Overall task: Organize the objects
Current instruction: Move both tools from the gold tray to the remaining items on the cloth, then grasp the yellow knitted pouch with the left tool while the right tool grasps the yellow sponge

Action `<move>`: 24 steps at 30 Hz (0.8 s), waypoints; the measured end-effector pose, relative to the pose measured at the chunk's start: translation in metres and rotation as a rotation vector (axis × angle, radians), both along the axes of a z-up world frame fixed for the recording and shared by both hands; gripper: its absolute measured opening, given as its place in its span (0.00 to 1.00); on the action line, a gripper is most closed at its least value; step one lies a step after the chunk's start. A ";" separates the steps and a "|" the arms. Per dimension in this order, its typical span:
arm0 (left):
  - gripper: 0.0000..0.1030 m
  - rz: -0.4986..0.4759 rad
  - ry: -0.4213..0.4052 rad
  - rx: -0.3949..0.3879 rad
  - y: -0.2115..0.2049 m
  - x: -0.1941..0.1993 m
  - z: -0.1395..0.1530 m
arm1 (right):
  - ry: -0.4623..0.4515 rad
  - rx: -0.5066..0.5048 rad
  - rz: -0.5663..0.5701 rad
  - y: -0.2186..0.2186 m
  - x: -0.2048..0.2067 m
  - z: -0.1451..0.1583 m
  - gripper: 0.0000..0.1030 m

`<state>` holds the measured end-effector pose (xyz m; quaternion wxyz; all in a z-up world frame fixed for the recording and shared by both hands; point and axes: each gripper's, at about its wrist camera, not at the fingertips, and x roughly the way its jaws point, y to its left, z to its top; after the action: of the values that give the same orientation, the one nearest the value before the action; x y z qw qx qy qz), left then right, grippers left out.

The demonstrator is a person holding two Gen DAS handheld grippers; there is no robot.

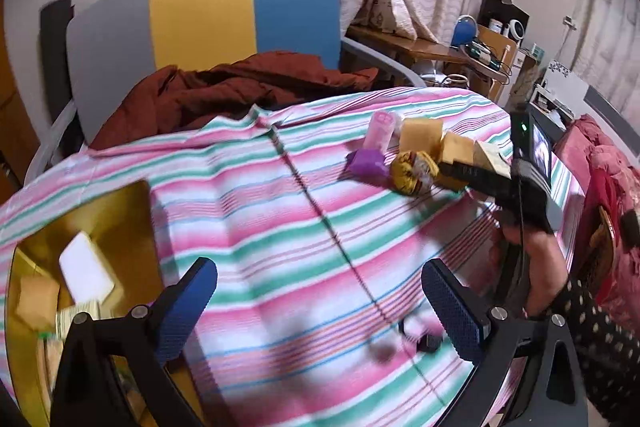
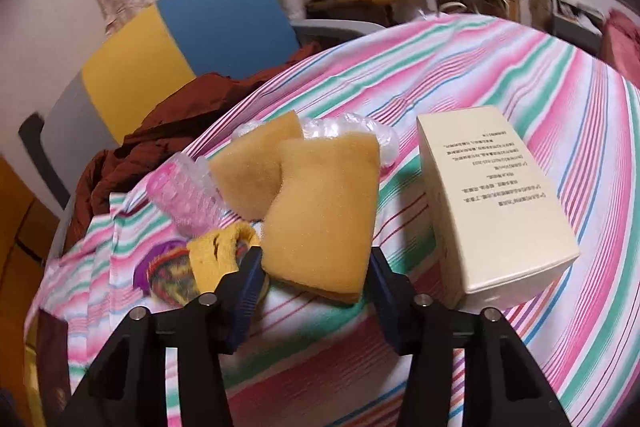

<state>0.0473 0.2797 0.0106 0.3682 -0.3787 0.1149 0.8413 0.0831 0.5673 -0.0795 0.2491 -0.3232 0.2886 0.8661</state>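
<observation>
Striped cotton, pink, green and white, covers the whole table (image 2: 500, 75) under both tools. Beyond the jaws, at the far edge, a grey-yellow-blue chair back (image 1: 200, 19) with a rust-brown garment (image 1: 240, 87) heaped on its seat. Left gripper (image 1: 320, 311): jaws stand wide apart, nothing between them but bare cloth. Outside its left jaw, a yellow open-topped box (image 1: 132, 211) holding a white flat block (image 1: 86, 271); the rest of its contents are blurred. Right gripper (image 2: 316, 267): blue-padded jaws sit either side of the near end of a tan foam sponge (image 2: 324, 211), both pads at its edges; whether they press it I cannot tell. No earlier view given. Outside the right jaw, apart from the sponge, a cream cardboard carton with printed text (image 2: 496, 207) lies on its side. Ahead of the jaws, a second tan sponge (image 2: 252, 171) partly under the first, clear bubble wrap (image 2: 352, 131) behind both. Outside the left jaw: a pink bubble-wrapped roll (image 2: 180, 195), a yellow knitted bundle (image 2: 212, 259) touching that pad, and a purple item (image 2: 144, 275), mostly hidden.
</observation>
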 end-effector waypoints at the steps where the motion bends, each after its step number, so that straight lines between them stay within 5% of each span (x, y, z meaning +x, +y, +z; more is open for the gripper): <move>1: 1.00 -0.005 0.002 -0.001 0.005 -0.002 0.001 | 0.004 -0.001 0.003 0.000 0.002 0.001 0.47; 15: 1.00 -0.151 0.037 -0.035 0.137 -0.023 -0.023 | 0.078 -0.017 0.026 -0.008 0.040 -0.005 0.46; 21: 0.99 -0.164 -0.010 -0.019 0.188 -0.046 -0.043 | 0.094 -0.019 0.018 -0.007 0.045 -0.008 0.46; 24: 0.91 -0.164 -0.054 0.004 0.203 -0.058 -0.054 | 0.108 -0.035 0.013 -0.004 0.047 -0.011 0.46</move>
<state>-0.0106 0.4829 -0.0434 0.4397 -0.3899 0.1341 0.7979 0.1298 0.5631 -0.0900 0.2217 -0.2822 0.3144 0.8788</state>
